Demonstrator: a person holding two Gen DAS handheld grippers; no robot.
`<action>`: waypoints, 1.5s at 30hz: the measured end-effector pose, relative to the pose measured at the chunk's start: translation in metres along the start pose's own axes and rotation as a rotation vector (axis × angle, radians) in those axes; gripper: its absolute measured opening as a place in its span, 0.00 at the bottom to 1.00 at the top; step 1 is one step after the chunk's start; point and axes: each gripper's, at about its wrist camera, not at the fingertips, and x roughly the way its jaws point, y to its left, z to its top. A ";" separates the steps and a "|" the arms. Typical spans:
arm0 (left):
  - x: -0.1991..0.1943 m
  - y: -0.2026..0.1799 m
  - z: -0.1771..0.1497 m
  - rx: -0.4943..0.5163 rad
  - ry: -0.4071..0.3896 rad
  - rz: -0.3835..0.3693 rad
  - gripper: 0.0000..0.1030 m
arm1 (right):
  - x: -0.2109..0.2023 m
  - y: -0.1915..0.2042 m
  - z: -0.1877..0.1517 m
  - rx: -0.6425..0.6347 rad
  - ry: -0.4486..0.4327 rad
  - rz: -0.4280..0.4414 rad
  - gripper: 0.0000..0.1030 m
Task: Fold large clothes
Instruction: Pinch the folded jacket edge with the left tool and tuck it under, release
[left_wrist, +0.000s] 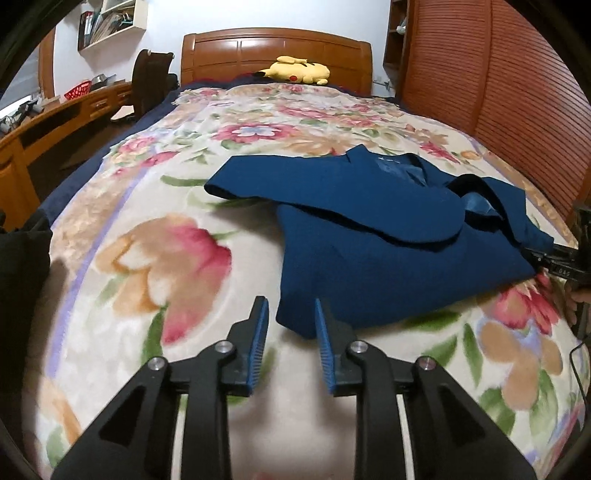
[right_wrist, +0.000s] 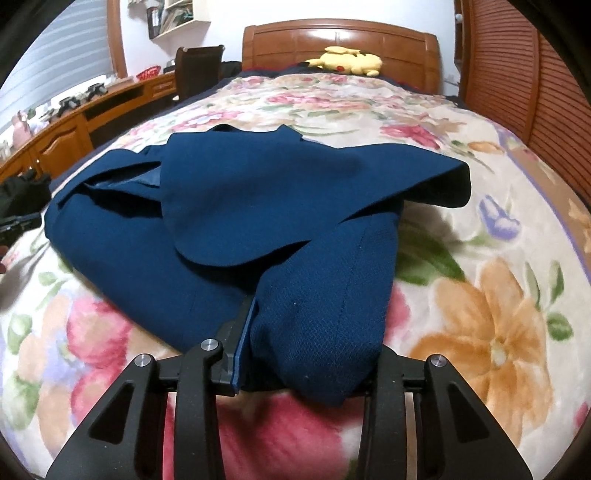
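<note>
A dark blue jacket (left_wrist: 369, 229) lies partly folded on the floral blanket (left_wrist: 166, 240) of a bed. My left gripper (left_wrist: 291, 314) is open and empty, just short of the jacket's near corner. In the right wrist view the jacket (right_wrist: 240, 206) fills the middle, and a sleeve (right_wrist: 321, 314) drapes over my right gripper (right_wrist: 295, 332). Its left finger (right_wrist: 245, 332) shows beside the sleeve. The right finger is hidden under the cloth. The right gripper also shows in the left wrist view (left_wrist: 561, 258), at the jacket's right edge.
A yellow plush toy (left_wrist: 297, 70) lies by the wooden headboard (left_wrist: 273, 48). A slatted wooden wardrobe (left_wrist: 480, 74) stands right of the bed. A desk (left_wrist: 55, 122) and a dark chair (left_wrist: 147, 81) stand to the left. A black item (right_wrist: 22, 195) lies at the bed's left edge.
</note>
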 end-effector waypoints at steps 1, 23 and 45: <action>0.000 -0.001 0.000 0.003 0.000 -0.010 0.24 | 0.000 0.001 0.000 -0.004 -0.001 -0.005 0.35; 0.028 -0.015 0.009 0.037 0.070 -0.047 0.05 | -0.006 0.010 0.002 -0.015 -0.013 -0.013 0.28; -0.166 -0.039 -0.092 0.103 -0.094 -0.052 0.04 | -0.169 0.077 -0.068 -0.147 -0.055 0.051 0.21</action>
